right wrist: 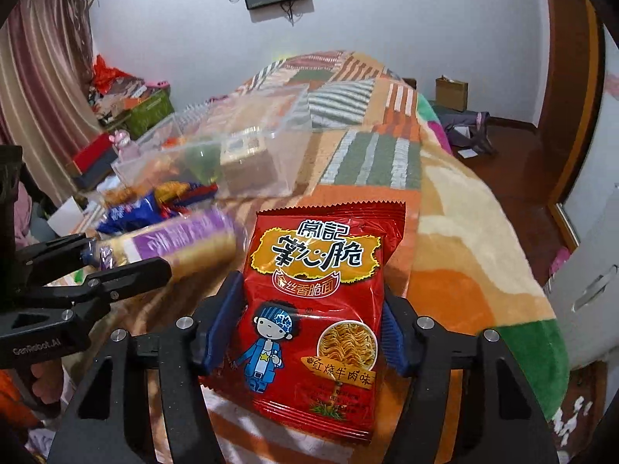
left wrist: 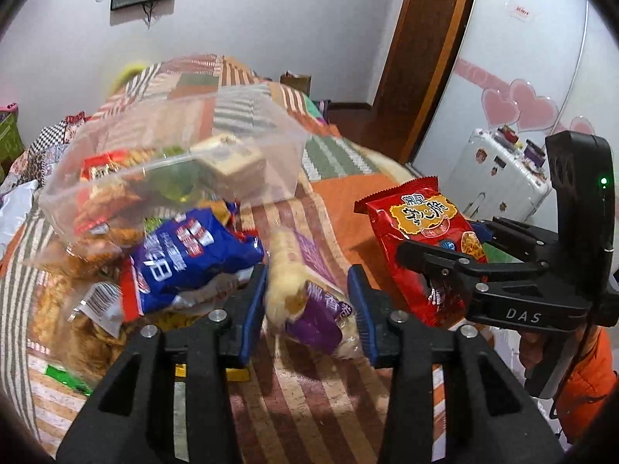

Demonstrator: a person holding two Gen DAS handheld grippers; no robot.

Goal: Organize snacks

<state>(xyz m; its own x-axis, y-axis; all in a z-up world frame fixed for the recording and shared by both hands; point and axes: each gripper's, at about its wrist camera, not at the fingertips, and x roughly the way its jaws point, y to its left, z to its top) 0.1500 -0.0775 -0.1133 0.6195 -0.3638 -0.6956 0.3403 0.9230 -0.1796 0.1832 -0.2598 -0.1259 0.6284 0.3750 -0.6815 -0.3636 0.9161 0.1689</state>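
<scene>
Your right gripper (right wrist: 309, 332) clamps the glossy red noodle packet (right wrist: 317, 309); your left gripper (left wrist: 309, 309) squeezes the soft purple-wrapped roll (left wrist: 309, 309), both above the striped bed (left wrist: 309, 394). The clear plastic bin (left wrist: 174, 154) sits at eleven o'clock. Slick film could slide from the jaws; crinkly packets crowd the bin's near wall.

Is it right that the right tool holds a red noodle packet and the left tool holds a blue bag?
Not quite. The left tool holds a purple pack, not the blue bag, which lies on the bed; the left wrist view shows this. The right tool does hold the red noodle packet.
</scene>
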